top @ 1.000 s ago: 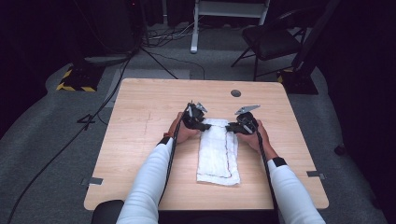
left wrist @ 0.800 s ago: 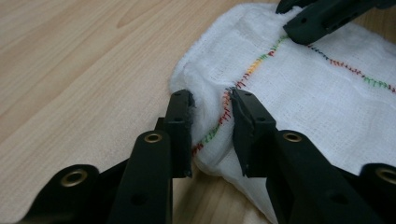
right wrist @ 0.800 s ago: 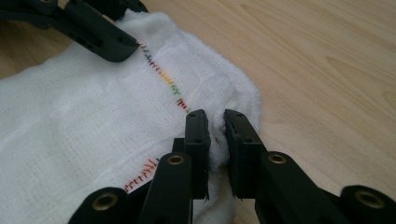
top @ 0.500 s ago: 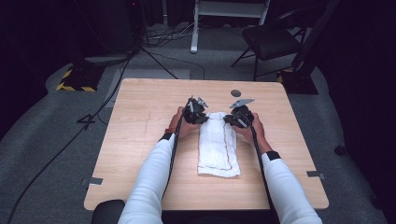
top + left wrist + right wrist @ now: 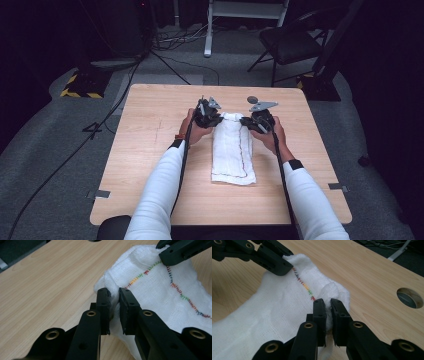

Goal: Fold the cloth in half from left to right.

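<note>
The left gripper's fingers are clamped on one far corner of the white cloth, and the right gripper's fingers pinch the other far corner the same way; both pairs have just been closing on the fabric. The cloth (edged with coloured stitching) lies lengthwise at the middle of the wooden surface, its far end raised. The step looks like a fold; next, both corners likely travel together toward the near edge.
</note>
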`<state>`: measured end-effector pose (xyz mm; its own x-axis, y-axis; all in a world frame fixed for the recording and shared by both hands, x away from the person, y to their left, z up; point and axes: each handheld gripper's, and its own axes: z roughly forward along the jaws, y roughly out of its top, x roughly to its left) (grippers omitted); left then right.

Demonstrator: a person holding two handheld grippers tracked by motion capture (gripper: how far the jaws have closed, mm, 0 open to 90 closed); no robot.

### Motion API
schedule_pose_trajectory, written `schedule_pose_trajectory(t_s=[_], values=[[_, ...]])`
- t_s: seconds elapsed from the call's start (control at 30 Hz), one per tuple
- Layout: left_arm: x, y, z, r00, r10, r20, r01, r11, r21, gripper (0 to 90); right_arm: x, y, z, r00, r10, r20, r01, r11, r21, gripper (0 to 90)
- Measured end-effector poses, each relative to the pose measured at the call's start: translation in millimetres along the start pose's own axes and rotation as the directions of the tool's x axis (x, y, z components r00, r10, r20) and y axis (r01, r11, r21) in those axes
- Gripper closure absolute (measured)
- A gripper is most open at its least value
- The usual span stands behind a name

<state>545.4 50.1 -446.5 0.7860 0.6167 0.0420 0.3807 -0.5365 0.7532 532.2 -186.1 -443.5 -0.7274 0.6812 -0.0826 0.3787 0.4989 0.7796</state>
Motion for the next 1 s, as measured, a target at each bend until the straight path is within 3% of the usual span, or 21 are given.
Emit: schedule_pose_trajectory(t_s=[0.3, 0.47, 0.57, 0.73, 0.83, 1.0], values=[[-12.6, -1.9, -30.9, 0.9971, 0.059, 0.048, -0.056, 0.9967, -0.059, 79.1, 11.8, -0.6, -22.8, 0.9981, -0.046, -0.04, 0.044, 0.998, -0.048, 83.6], [-27.7, -7.6, -45.1, 0.9936, 0.101, 0.051, -0.098, 0.9927, -0.071, 78.4, 21.5, -5.3, -38.6, 0.9933, -0.084, -0.08, 0.077, 0.994, -0.083, 83.6], [-39.7, -13.1, -53.9, 0.989, 0.125, 0.079, -0.117, 0.9884, -0.096, 78.3, 25.8, -11.5, -48.3, 0.9889, -0.102, -0.108, 0.091, 0.991, -0.103, 83.6], [-60.2, -25.5, -67.0, 0.977, 0.184, 0.107, -0.175, 0.9805, -0.089, 77.5, 34.3, -22.9, -65.1, 0.9771, -0.136, -0.163, 0.116, 0.985, -0.127, 83.6], [-69.4, -33.2, -71.3, 0.9734, 0.186, 0.133, -0.176, 0.9808, -0.084, 77.4, 42.9, -29.2, -75.9, 0.9691, -0.166, -0.182, 0.143, 0.98, -0.135, 83.6], [-85.5, -43.6, -76.6, 0.9565, 0.228, 0.182, -0.218, 0.9732, -0.073, 77.4, 55.7, -45.5, -85.2, 0.9572, -0.192, -0.217, 0.167, 0.978, -0.127, 83.7]])
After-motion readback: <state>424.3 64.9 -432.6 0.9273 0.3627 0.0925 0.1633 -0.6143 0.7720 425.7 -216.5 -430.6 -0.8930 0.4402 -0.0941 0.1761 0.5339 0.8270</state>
